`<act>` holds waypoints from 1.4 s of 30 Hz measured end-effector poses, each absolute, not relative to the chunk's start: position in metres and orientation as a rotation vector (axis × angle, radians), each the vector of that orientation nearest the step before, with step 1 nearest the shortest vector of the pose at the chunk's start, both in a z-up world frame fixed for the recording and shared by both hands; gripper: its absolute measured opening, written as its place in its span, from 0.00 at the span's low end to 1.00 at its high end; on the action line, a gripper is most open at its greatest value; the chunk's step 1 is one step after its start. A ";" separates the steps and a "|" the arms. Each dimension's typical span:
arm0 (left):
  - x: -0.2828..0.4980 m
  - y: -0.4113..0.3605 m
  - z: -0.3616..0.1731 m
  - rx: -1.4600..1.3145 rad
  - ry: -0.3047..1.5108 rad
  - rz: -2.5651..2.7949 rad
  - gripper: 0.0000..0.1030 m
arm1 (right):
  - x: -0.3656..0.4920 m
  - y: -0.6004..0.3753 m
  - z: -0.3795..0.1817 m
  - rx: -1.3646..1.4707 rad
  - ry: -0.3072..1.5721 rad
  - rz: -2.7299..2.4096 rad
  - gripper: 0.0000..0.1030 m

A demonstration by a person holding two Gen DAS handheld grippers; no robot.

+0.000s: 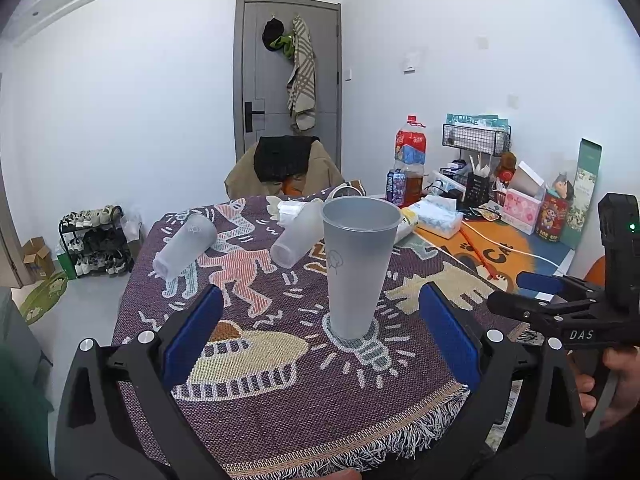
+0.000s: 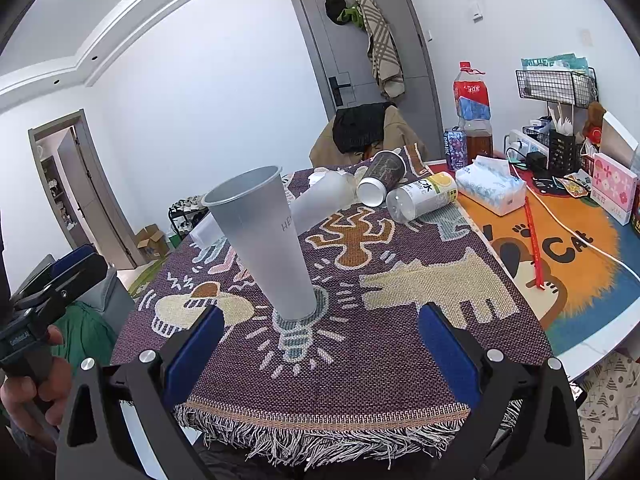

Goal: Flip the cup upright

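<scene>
Between both wide-open claws, left claw (image 1: pixel 320 334) and right claw (image 2: pixel 322 340), cup (image 1: pixel 357 264) stands upright; only right view shows lettering.

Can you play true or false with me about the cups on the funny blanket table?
1. The gray cup stands upright with its opening on top. True.
2. The left gripper is squeezing the gray cup. False: it is open, apart from the cup.
3. Two frosted cups lie on their sides behind it. True.
4. The right gripper holds a cup. False: it is open and holds nothing.
5. The tissue pack sits on the patterned blanket. False: it rests on the orange cat mat.
</scene>
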State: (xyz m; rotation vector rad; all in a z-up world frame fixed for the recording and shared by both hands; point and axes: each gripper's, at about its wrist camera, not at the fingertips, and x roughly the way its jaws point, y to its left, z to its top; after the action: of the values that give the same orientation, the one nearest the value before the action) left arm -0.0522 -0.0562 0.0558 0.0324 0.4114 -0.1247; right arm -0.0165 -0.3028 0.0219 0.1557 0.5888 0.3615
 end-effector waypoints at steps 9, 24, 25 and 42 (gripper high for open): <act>-0.053 -0.056 0.055 0.034 0.412 -0.126 0.95 | -0.017 -0.303 0.020 0.156 0.591 0.360 0.93; -0.051 -0.056 0.052 0.030 0.421 -0.105 0.95 | -0.017 -0.303 0.019 0.157 0.592 0.359 0.93; -0.051 -0.056 0.051 0.031 0.421 -0.104 0.95 | -0.017 -0.303 0.019 0.157 0.592 0.359 0.93; -0.051 -0.058 0.051 0.033 0.417 -0.095 0.95 | -0.017 -0.302 0.016 0.159 0.598 0.358 0.93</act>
State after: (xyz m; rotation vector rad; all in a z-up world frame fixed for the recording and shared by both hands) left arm -0.0510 -0.0579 0.0513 0.0332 0.4174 -0.0954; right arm -0.0169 -0.3018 0.0160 0.1589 0.5978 0.3585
